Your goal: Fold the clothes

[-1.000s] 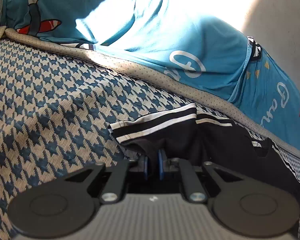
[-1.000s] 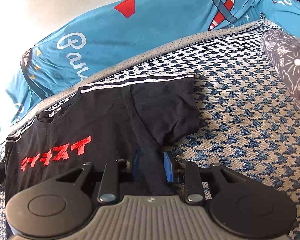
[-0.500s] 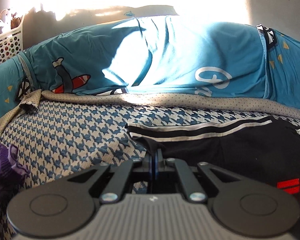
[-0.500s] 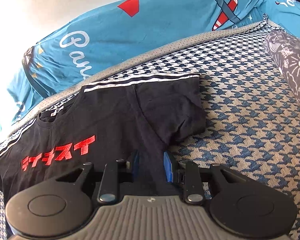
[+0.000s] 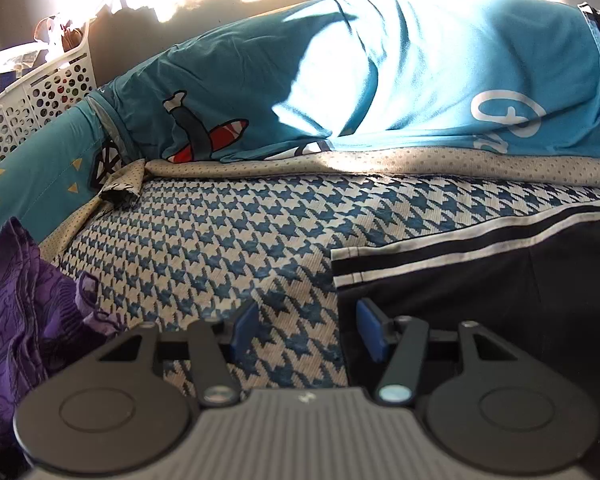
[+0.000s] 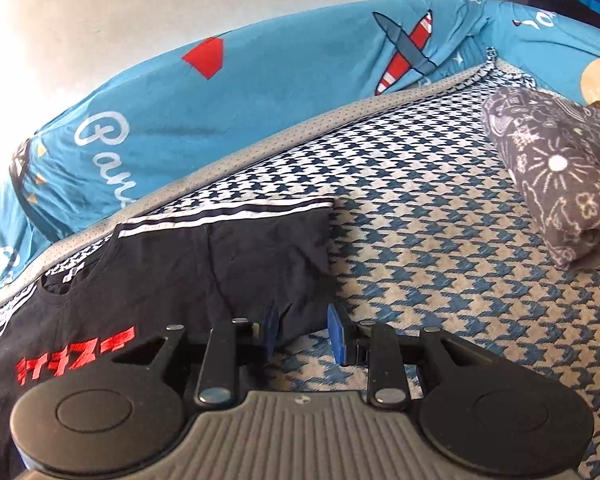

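A black T-shirt [image 6: 180, 276] with red characters and white-striped sleeves lies flat on the blue houndstooth mat [image 6: 440, 248]. My right gripper [image 6: 302, 334] sits at the lower edge of its right sleeve. The pads stand a little apart and the sleeve's corner lies loose between them, against the left pad. In the left wrist view the other striped sleeve [image 5: 480, 276] lies at the right. My left gripper [image 5: 308, 332] is at its outer edge with jaws opening. The right pad is over the black cloth, and between the pads I see mostly mat [image 5: 220, 232].
A crumpled purple garment [image 5: 16, 320] lies at the left, below a white perforated basket [image 5: 40, 92]. Teal printed bedding [image 5: 380, 80] [image 6: 220, 92] banks up behind the mat. A folded grey patterned cloth [image 6: 560, 168] rests at the right.
My left gripper was shut on the sleeve's edge and has opened, leaving the sleeve flat; its view swung left. My right gripper slid right, so more mat shows between its pads.
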Demonstrator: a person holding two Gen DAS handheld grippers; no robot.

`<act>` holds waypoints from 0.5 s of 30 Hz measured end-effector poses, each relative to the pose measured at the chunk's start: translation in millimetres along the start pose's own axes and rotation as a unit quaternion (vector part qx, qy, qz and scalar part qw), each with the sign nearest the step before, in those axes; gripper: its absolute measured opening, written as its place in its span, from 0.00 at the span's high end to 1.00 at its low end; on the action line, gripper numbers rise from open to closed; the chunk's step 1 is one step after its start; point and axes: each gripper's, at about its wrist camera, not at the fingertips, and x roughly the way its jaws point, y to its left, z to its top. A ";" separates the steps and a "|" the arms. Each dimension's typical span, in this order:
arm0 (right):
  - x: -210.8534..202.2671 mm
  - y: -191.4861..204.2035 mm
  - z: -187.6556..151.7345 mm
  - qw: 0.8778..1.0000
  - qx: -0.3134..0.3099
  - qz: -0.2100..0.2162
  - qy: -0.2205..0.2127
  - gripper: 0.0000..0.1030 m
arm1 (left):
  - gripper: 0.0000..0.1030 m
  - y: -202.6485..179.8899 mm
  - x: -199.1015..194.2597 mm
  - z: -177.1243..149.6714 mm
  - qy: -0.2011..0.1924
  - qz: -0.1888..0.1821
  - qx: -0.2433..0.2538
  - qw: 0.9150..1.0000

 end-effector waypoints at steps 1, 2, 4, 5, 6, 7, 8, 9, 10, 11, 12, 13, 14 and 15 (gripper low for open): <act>1.9 -6.0 2.2 1.000 0.008 -0.003 0.001 0.74 | 0.43 3.9 -1.3 2.0 -0.003 0.006 -0.010 1.000; 3.7 -11.9 4.5 1.000 0.016 -0.006 0.001 0.74 | 0.36 8.1 -3.3 4.1 -0.006 0.010 -0.023 1.000; 8.1 -20.0 6.9 1.000 0.027 -0.010 0.006 0.74 | 0.29 14.1 -10.6 7.9 -0.017 0.006 -0.046 0.999; 10.6 -22.6 7.6 0.999 0.032 -0.011 0.008 0.74 | 0.26 16.9 -14.4 9.9 -0.023 0.002 -0.057 0.998; 13.4 -24.4 8.1 0.999 0.037 -0.009 0.011 0.74 | 0.25 17.3 -19.4 11.7 -0.028 -0.008 -0.064 0.998; 16.2 -25.9 8.5 0.999 0.042 -0.007 0.014 0.74 | 0.24 15.9 -23.4 12.5 -0.031 -0.020 -0.066 0.997; 18.9 -26.5 8.9 0.999 0.047 -0.002 0.015 0.74 | 0.21 13.0 -27.5 12.5 -0.034 -0.034 -0.064 0.997; 21.1 -26.3 9.3 0.999 0.052 0.003 0.016 0.74 | 0.20 9.6 -31.8 12.3 -0.037 -0.050 -0.062 0.996; 23.3 -25.6 9.7 0.998 0.056 0.008 0.016 0.74 | 0.18 5.1 -35.9 11.7 -0.040 -0.064 -0.055 0.996; 25.2 -23.9 10.5 0.998 0.059 0.011 0.014 0.74 | 0.18 -3.5 -39.9 10.2 -0.044 -0.078 -0.044 0.995; 26.9 -21.8 11.7 0.998 0.058 0.013 0.010 0.74 | 0.16 -10.5 -43.0 8.7 -0.047 -0.089 -0.033 0.994; 28.6 -19.7 13.2 0.998 0.057 0.011 0.004 0.74 | 0.16 -16.4 -45.8 7.3 -0.049 -0.098 -0.023 0.994; 30.3 -17.6 14.7 0.998 0.055 0.009 -0.002 0.73 | 0.14 -23.8 -48.2 5.3 -0.049 -0.110 -0.012 0.993; 32.2 -15.8 16.3 0.999 0.053 0.007 -0.008 0.72 | 0.13 -30.4 -50.3 3.0 -0.049 -0.119 -0.002 0.992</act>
